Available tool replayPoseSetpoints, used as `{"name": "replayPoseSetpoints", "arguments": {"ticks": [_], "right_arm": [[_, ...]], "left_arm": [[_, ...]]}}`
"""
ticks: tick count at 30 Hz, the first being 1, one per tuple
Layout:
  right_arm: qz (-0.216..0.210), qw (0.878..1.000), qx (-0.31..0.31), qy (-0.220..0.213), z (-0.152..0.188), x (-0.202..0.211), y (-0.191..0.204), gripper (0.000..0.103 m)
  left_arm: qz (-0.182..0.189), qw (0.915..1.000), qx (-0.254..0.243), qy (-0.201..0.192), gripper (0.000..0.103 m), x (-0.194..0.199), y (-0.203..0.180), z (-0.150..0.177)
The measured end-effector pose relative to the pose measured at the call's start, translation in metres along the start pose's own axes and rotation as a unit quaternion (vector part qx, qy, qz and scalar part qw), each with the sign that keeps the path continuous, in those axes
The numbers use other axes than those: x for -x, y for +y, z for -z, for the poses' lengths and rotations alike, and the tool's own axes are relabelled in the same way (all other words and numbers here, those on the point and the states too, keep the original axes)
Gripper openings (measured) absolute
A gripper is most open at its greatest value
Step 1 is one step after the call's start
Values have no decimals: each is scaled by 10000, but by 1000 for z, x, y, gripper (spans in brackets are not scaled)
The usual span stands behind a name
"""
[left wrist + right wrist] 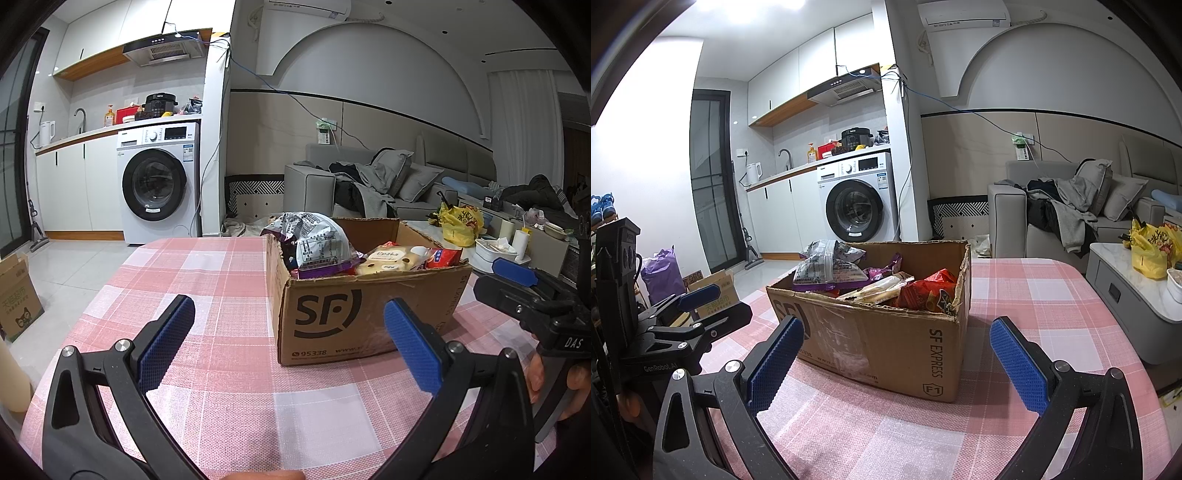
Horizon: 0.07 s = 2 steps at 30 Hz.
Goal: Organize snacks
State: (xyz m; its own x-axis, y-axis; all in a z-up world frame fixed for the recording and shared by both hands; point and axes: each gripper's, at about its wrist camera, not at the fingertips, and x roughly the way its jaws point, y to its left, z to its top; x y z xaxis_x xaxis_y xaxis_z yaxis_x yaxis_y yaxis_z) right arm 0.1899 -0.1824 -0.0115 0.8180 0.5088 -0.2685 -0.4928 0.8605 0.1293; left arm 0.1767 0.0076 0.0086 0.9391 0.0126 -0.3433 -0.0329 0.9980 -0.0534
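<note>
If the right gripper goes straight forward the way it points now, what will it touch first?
Most likely the near side wall of the cardboard SF Express box, which stands on the checked tablecloth directly ahead. The right gripper is open and empty, and nothing lies between. The exact depth is unclear.

the left wrist view looks forward between its own fingers, low over the checked tablecloth (221,369), facing the logo side of the cardboard box (354,314) at close range. the right wrist view faces the same box (886,343) from its right corner, equally near. both views share the box, tablecloth, washing machine (159,177) and sofa (369,177).
</note>
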Motion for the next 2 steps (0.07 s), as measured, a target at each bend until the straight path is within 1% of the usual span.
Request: {"name": "replayPoseSetpoints", "arguments": {"ticks": [2], "right_arm": [[1, 10000, 2, -3, 0, 0, 0, 103]], "left_arm": [[-10, 10000, -2, 3, 102, 0, 0, 0]]}}
